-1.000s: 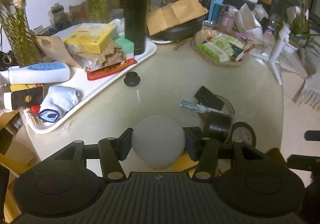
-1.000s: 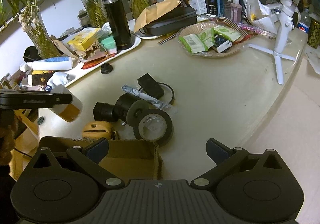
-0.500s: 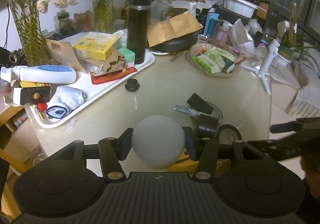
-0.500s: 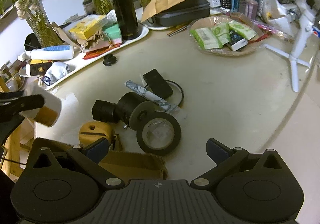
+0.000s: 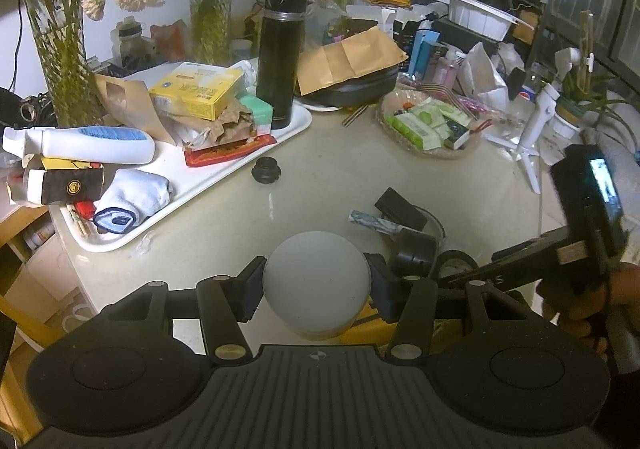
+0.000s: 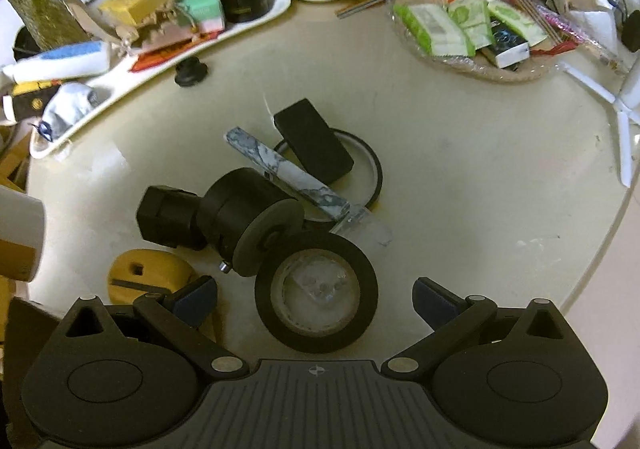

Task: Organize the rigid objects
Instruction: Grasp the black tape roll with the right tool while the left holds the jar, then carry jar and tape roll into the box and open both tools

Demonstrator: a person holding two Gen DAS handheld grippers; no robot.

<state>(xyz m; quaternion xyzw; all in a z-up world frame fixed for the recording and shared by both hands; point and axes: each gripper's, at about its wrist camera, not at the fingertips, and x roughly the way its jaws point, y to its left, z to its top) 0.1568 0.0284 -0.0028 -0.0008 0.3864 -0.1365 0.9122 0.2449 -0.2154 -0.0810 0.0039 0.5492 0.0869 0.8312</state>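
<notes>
Between the left gripper (image 5: 316, 281) pads sits a white round-topped cup (image 5: 316, 285), clamped on both sides and held up over the near edge of the beige table (image 5: 320, 177); in the right wrist view the same cup (image 6: 18, 237) shows at the far left edge, white above and tan below, clear of the table. Right gripper (image 6: 316, 301) is wide apart, nothing between its pads, pointing steeply down over the clutter pile. Black tape roll (image 6: 316, 295) lies flat on the table directly in the gap between the right fingers, not touched by either pad. Just beyond it, a black cylindrical mount (image 6: 240, 217) lies on its side, its disc end leaning against the roll. A marbled blue-white stick (image 6: 288, 175) lies diagonally behind that, with a flat black box (image 6: 314, 147) resting over a thin black ring (image 6: 372, 169). Yellow wooden block (image 6: 148, 277) sits near the right gripper's left finger, partly hidden by it. Small black knob (image 5: 266, 171) stands alone nearer the white tray (image 5: 224, 177), which carries a black flask (image 5: 280, 57), yellow box (image 5: 196, 89), white tube (image 5: 80, 145) and rolled sock (image 5: 132, 197). Wicker basket (image 5: 424, 151) with green packets sits well apart, far right. In the left wrist view the right gripper's body is seen at right, gripped by a hand (image 5: 588, 301).
</notes>
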